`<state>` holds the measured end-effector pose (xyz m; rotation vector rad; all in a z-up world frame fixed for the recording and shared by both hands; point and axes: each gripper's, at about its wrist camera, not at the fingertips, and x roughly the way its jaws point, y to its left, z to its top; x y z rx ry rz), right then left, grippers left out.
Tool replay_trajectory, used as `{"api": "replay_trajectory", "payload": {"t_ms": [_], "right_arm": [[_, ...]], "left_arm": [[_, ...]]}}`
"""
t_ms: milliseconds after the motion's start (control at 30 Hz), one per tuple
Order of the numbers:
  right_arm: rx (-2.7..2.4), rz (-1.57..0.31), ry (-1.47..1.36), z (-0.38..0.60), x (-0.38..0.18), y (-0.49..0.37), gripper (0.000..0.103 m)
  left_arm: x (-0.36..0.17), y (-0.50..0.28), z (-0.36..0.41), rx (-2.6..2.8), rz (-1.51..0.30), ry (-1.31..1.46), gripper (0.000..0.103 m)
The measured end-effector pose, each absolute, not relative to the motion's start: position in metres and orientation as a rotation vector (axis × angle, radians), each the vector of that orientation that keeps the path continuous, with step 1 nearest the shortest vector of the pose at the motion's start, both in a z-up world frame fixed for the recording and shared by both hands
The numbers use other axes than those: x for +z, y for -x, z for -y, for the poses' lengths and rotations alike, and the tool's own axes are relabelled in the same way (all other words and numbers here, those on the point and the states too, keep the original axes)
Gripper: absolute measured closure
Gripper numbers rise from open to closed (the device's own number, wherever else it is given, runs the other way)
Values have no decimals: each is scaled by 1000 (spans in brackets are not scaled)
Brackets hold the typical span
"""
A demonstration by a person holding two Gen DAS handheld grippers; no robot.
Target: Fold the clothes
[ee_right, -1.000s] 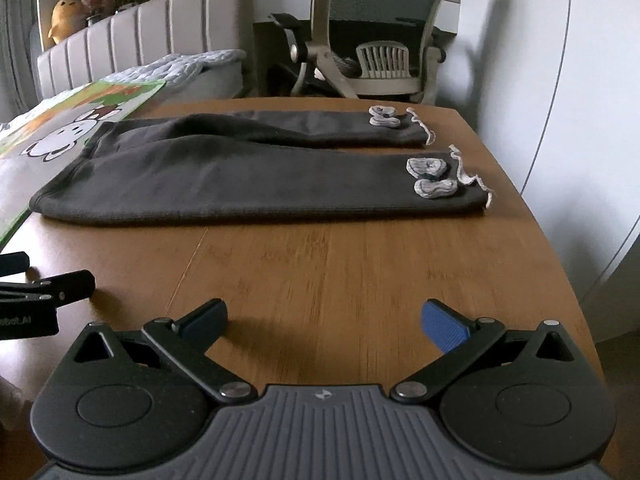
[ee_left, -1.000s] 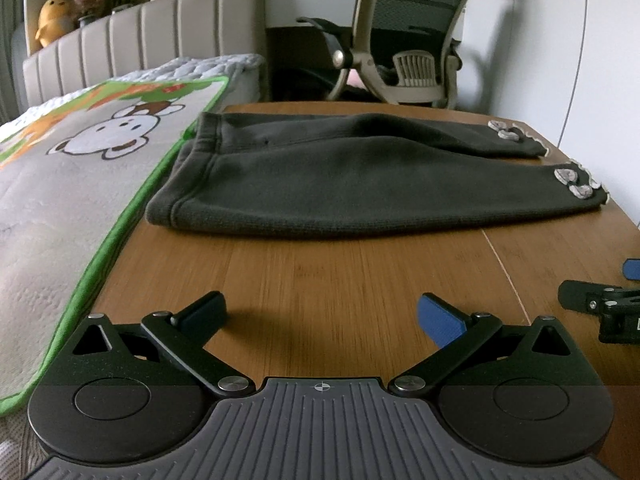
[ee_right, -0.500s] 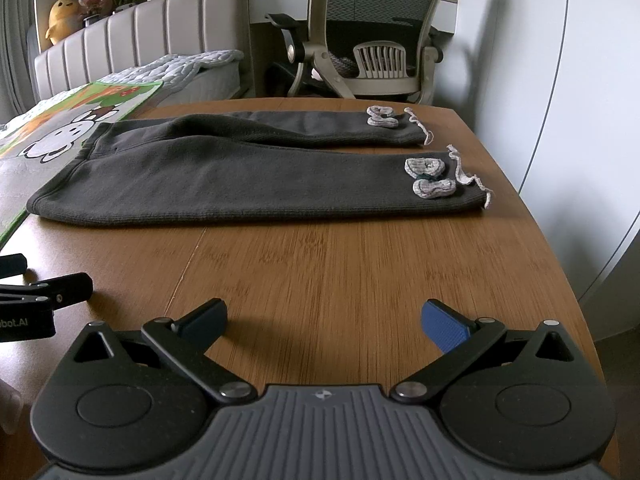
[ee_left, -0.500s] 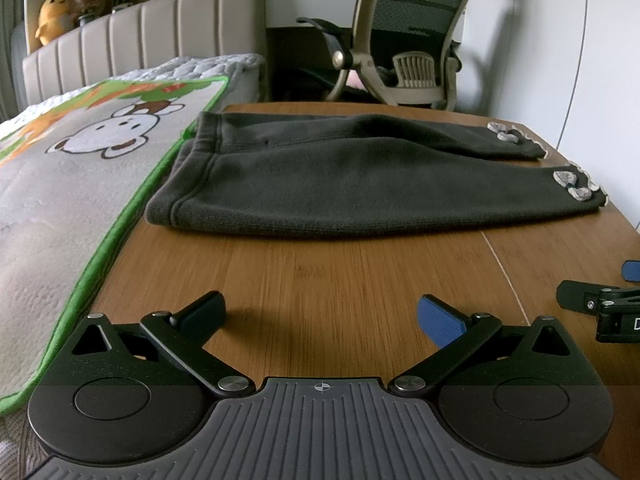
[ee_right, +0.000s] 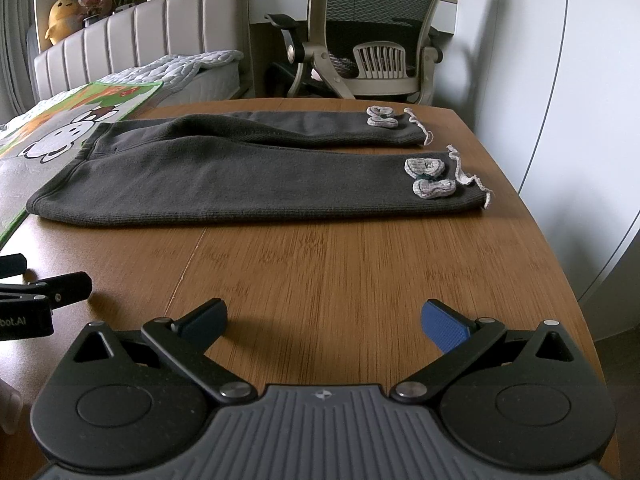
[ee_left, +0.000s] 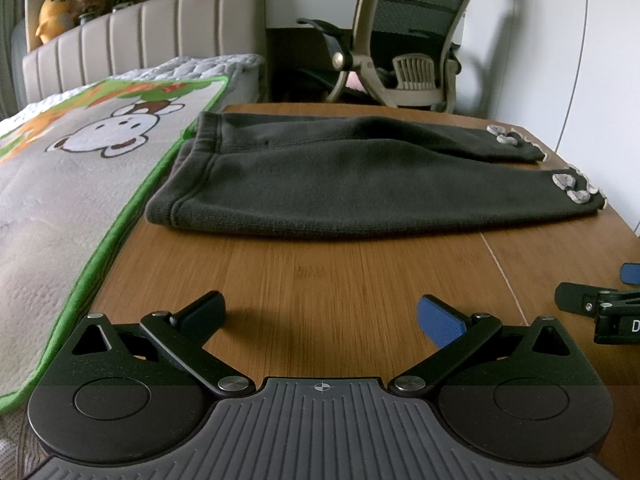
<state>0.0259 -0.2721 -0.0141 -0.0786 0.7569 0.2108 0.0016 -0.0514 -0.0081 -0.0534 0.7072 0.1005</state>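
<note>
Across the far half of the tabletop point(ee_right: 360, 280): dark grey sweatpants point(ee_right: 248, 184) laid flat, waistband at the left edge beside a cartoon-print blanket point(ee_left: 68, 184), grey bow trims point(ee_right: 430, 178) on the cuffs toward the right edge. Near edge: left gripper point(ee_left: 320, 316) and right gripper point(ee_right: 324, 318) side by side, jaws spread wide, holding nothing, well short of the fabric. Office chair point(ee_right: 372, 40) beyond the far edge.

Matt fleecy trousers point(ee_right: 248, 184); smooth, seemingly bamboo table point(ee_right: 360, 264).
</note>
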Motion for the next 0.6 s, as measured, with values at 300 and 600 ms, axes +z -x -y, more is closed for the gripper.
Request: {"api": "replay_trajectory", "payload": {"t_ms": [300, 600], "right_arm": [[210, -756, 78, 272, -14, -26, 0], [208, -756, 78, 271, -15, -25, 0]], "left_arm": [[-8, -1, 50, 99, -705, 58, 0], [-8, -1, 50, 98, -704, 60, 0]]}}
